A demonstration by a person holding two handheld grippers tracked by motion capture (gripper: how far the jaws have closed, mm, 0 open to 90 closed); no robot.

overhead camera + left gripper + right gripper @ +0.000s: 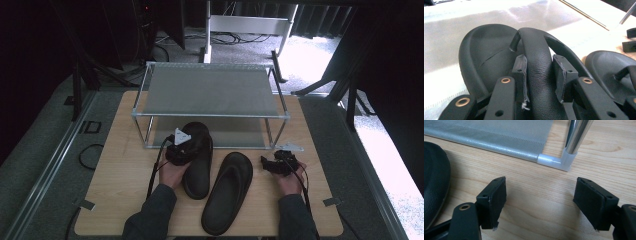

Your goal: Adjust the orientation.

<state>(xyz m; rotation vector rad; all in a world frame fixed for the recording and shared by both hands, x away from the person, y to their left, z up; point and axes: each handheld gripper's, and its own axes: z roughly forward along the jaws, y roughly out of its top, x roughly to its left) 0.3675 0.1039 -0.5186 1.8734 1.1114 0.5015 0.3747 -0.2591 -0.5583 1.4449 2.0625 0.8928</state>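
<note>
Two black flip-flop sandals lie on the wooden table. The left sandal has its toe end reaching under the shoe rack. My left gripper is shut on that sandal's strap, the pads pressing it from both sides. The right sandal lies loose beside it, angled, and its toe end is in the left gripper view. My right gripper rests low over the table right of that sandal, open with nothing between its fingers, near the rack's front right leg.
The two-tier metal rack has grey mesh shelves; its lower shelf sits just above the table. Cables trail off the table's left side. Bare wood lies at the table's left and front edges.
</note>
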